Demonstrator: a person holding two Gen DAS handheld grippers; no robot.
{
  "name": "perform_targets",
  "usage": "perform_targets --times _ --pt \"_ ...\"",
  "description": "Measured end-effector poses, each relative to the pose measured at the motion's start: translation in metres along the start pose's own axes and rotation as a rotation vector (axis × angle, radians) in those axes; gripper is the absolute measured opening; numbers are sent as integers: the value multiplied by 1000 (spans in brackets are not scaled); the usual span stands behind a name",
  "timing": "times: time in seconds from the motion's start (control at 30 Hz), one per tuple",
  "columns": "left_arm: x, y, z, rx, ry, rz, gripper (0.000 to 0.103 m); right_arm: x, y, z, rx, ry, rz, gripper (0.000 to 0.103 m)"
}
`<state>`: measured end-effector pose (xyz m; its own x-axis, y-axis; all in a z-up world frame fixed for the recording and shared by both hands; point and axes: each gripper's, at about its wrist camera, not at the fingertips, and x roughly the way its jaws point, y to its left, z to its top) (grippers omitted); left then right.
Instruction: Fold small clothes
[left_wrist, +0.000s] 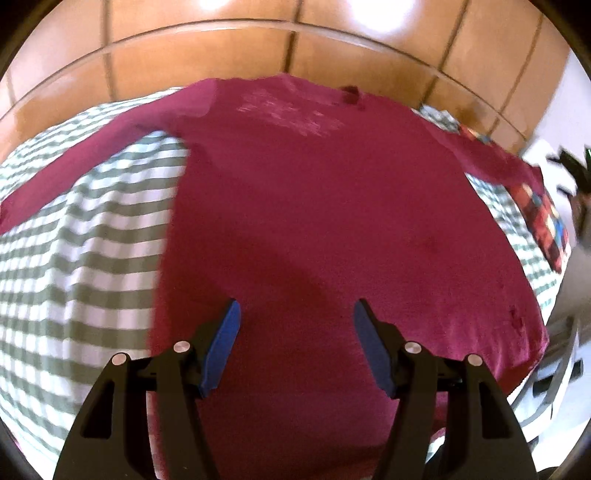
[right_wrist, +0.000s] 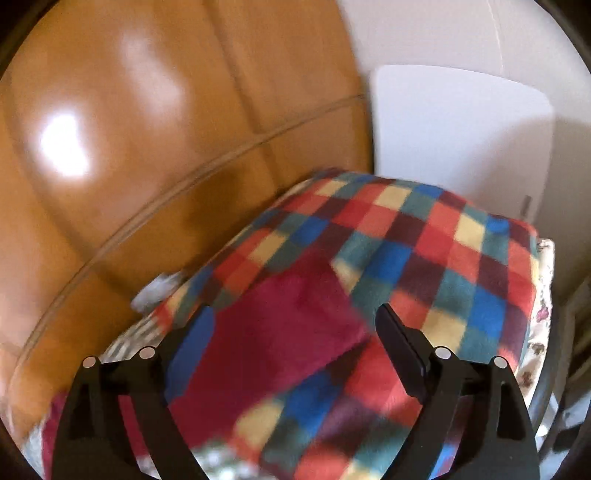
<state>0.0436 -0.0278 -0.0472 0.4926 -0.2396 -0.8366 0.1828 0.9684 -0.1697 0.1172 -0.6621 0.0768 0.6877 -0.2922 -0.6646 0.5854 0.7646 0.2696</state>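
Shirt place: the maroon shirt (left_wrist: 314, 206) lies spread flat on the bed, over the striped sheet (left_wrist: 85, 236); both long sleeves are stretched out to the sides.
Long axis: it runs from the hem, just under the left tongs (left_wrist: 295, 347), away to the collar near the wooden headboard (left_wrist: 184, 62).
Left tongs: released, with the blue pads apart above the lower body of the shirt; nothing is between them.
Right tongs: the right tongs (right_wrist: 291, 343) stand wide and released; the end of the right sleeve (right_wrist: 280, 325) lies below them on the checkered blanket (right_wrist: 424, 258).
Nearer hand: I judge the right one is nearer to that sleeve and the left one nearer to the hem.
Coming move: probably the sleeve has to go inward, across the long axis.
Hard to see: both views are blurred, and whether a pad touches the cloth I cannot tell. The hem corner near the left tongs is hidden behind them.
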Motion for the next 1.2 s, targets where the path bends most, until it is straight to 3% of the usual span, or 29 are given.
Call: perform_targets --times 0.07,0.23,0.3,0.4,0.47,0.53,0.6,0.63,0.67,0.7,0.77,0.9,1.1,1.2 --pt "-11 15 -3 -35 -22 23 65 -16 17 -38 -67 83 118 88" --pt "-25 50 -23 -89 -37 90 69 -38 60 -153 -179 385 397 87" --pt "-27 61 -34 -107 -27 103 69 -44 74 -196 -211 485 460 78" --pt "-27 72 -49 -120 -22 88 67 -55 91 -252 -278 588 478 64" --pt "-24 74 -57 -138 2 28 58 -61 94 -267 -289 595 466 55" --pt "-23 70 -61 -121 -9 18 57 -67 95 -271 -306 580 438 44" --pt "-20 65 -63 -100 -18 6 40 -71 95 -271 -305 588 435 24" --pt "-20 64 -63 -96 -20 -6 23 -72 97 -271 -319 587 431 19" --pt "-21 63 -62 -89 -23 -11 12 -75 100 -272 -345 585 423 15" --pt "-22 62 -60 -78 -27 -16 10 -76 102 -273 -362 579 415 12" --pt "-33 66 -57 -84 -45 -55 7 -85 114 -275 -409 551 402 11" --pt "-57 78 -64 -79 -61 -83 7 -118 119 -264 -455 491 453 11" --pt "-45 85 -94 -114 32 -75 8 -103 98 -299 -501 609 372 11" --pt "-52 86 -89 -126 12 -83 18 -98 91 -301 -454 625 389 11"
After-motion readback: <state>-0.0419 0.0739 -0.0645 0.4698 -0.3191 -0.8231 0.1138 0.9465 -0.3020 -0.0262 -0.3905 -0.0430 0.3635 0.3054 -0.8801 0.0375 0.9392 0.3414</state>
